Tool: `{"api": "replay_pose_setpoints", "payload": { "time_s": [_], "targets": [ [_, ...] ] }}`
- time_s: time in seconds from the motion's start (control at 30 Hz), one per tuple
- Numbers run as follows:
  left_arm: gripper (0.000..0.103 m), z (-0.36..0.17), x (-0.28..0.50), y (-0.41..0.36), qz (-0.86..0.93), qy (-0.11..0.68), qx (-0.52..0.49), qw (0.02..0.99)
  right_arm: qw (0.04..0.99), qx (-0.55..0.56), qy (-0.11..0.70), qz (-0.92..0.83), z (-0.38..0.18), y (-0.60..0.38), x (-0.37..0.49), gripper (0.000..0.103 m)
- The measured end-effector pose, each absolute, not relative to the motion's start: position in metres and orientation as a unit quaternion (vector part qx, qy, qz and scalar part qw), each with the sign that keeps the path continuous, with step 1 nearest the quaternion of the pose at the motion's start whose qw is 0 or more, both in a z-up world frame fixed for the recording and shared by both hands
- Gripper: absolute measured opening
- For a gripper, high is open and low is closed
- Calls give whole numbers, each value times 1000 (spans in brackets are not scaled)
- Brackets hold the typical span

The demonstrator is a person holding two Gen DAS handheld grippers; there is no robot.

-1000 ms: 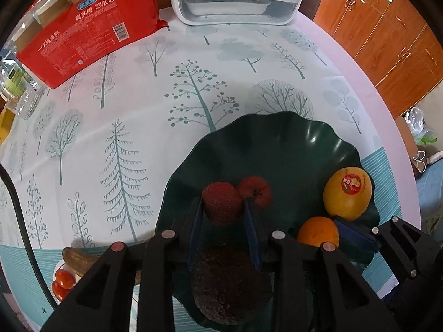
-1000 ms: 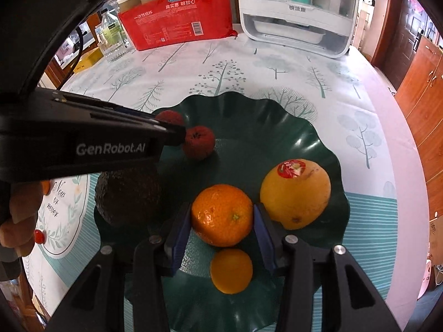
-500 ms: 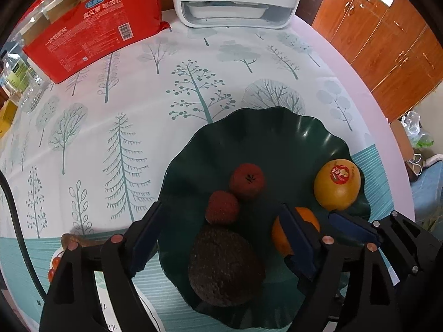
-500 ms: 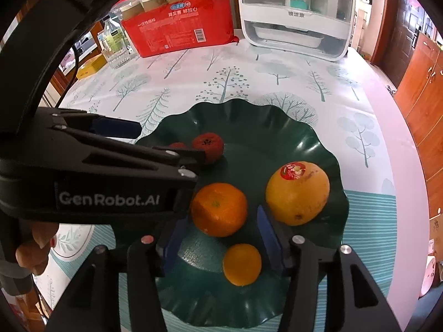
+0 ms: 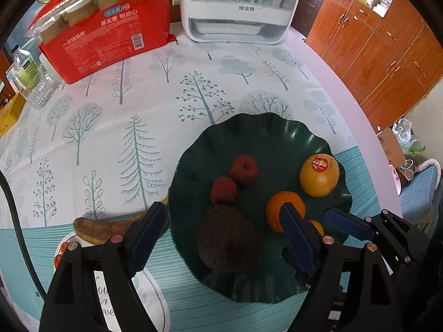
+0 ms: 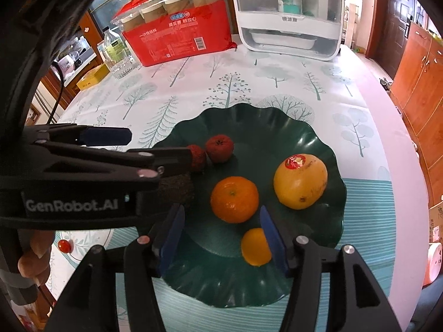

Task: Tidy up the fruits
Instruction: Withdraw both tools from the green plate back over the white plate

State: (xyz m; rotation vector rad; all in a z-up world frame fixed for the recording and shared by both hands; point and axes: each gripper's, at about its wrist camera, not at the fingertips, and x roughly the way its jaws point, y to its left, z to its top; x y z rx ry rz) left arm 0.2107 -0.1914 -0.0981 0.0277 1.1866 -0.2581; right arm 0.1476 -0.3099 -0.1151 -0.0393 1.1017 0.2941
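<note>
A dark green wavy plate (image 5: 265, 127) holds a dark avocado (image 5: 227, 238), two red bumpy fruits (image 5: 243, 167) (image 5: 223, 189), an orange (image 5: 279, 207), a small orange (image 6: 254, 246) and a yellow fruit with a sticker (image 5: 318, 175). My left gripper (image 5: 221, 235) hovers open above the avocado and holds nothing. My right gripper (image 6: 221, 235) hangs just short of the orange (image 6: 234, 199); its jaws are opening and the pads touch no fruit. The small orange sits partly behind its right finger (image 6: 272, 238). In the right wrist view the left gripper (image 6: 160, 146) covers part of the avocado (image 6: 175, 189).
A brown banana (image 5: 102, 227) and cherry tomatoes (image 5: 59, 251) lie on a white plate left of the green one. At the back stand a red pack of paper cups (image 5: 110, 38), a white appliance (image 5: 235, 8), a bottle (image 5: 25, 69) and a glass (image 6: 119, 66). The table edge curves along the right.
The left gripper opened wide, let go of the red fruit and rose back. The right gripper opened off the orange and lifted a little.
</note>
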Motion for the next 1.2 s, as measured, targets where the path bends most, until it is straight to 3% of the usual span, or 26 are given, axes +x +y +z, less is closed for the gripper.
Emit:
{"api": "replay_pose_setpoints", "payload": {
  "time_s": [0.8,1.2],
  "targets": [
    [87,17,131,-46,-131,467,0,875,885,-29,444,136,-33,-217,81,57],
    [87,-12,102,30,-137,480,32,866,861,-51,470,187,-70,-131,48,57]
  ]
}}
